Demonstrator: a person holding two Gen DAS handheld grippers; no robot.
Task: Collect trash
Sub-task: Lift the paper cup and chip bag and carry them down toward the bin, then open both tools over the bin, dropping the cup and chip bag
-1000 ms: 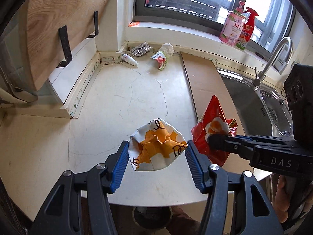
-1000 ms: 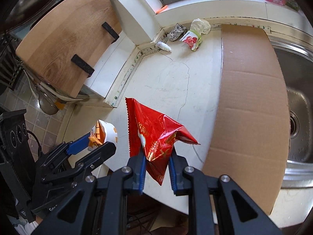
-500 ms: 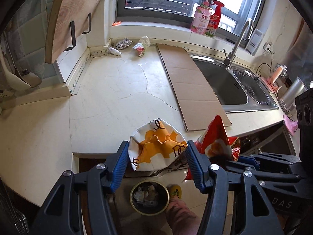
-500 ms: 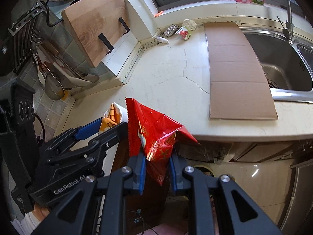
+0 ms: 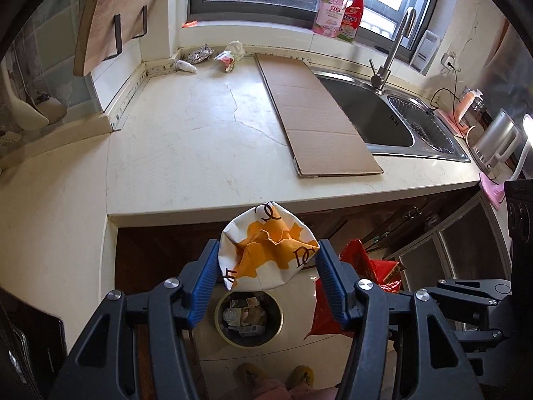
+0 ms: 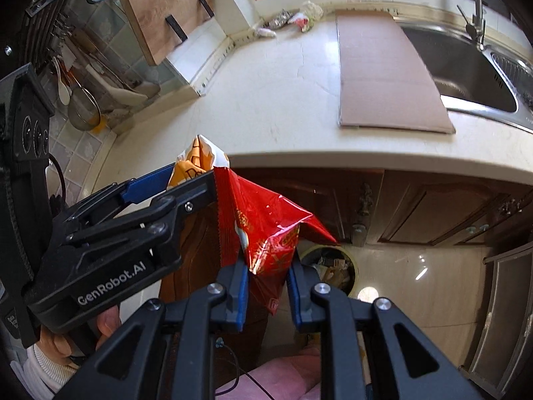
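Note:
My left gripper is shut on a crumpled white and orange paper cup, held in the air in front of the counter edge, above a round trash bin on the floor that holds several scraps. My right gripper is shut on a red snack bag, held beside the left gripper; the bag shows right of the cup. The bin shows partly behind the bag. More trash lies at the counter's back: a foil ball, a small white bottle and a red and white wrapper.
A cardboard sheet lies on the cream counter beside a steel sink with a tap. Detergent bottles stand on the window sill. A wooden board hangs at left. Brown cabinet doors are under the counter.
Both grippers have drawn back from the counter and lifted off it with the cup and the bag; they are now over the floor with the bin below.

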